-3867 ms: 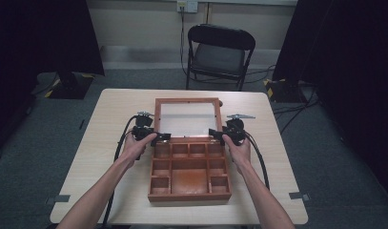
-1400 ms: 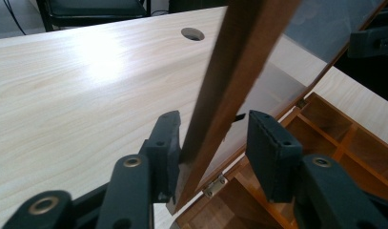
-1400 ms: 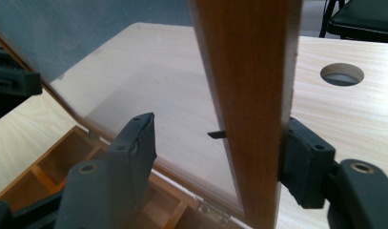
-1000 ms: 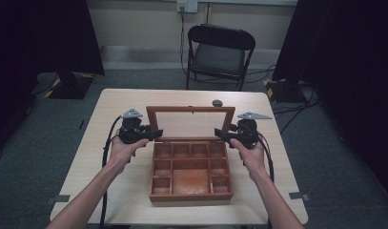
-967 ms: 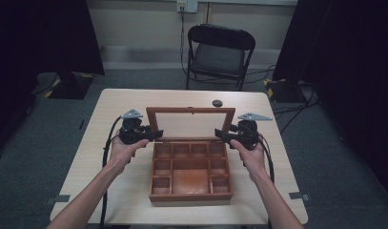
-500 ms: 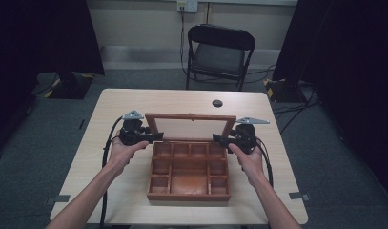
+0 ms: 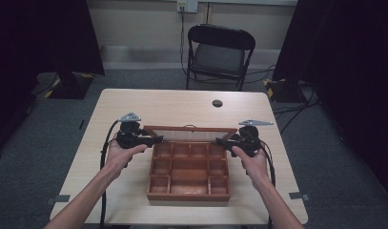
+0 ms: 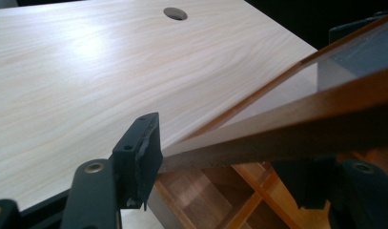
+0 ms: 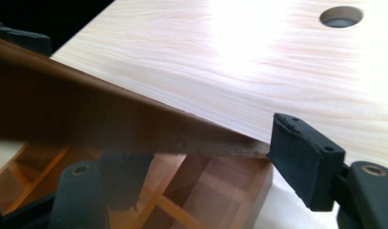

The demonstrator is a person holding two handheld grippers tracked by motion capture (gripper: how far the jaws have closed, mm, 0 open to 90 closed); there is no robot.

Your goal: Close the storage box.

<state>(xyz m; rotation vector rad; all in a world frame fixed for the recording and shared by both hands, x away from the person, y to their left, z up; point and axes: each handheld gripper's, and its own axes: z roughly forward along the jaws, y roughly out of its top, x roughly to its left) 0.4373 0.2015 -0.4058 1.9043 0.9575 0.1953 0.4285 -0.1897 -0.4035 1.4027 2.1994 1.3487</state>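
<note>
A brown wooden box (image 7: 189,183) with several compartments sits near the table's front edge. Its glass-paned lid (image 7: 189,130) leans forward over the box, part way down. My left gripper (image 7: 157,139) is at the lid's left end. Its jaws have just been opening, and the lid's frame (image 8: 287,133) lies across the gap, one pad (image 8: 144,152) at its corner. My right gripper (image 7: 221,139) is at the lid's right end. Its jaws have also opened a little and stand wide around the lid's corner (image 9: 86,109), one pad (image 9: 301,157) beside its end. Compartments (image 9: 215,191) show below.
The pale wooden table (image 7: 158,105) stretches bare behind the box, with a round cable hole (image 7: 217,103) at the back. A black folding chair (image 7: 220,52) stands beyond the table. Cables trail from both grippers along the person's forearms.
The lid has swung from lying back open, through upright, to leaning low over the box. Both grippers came down and toward the person with it.
</note>
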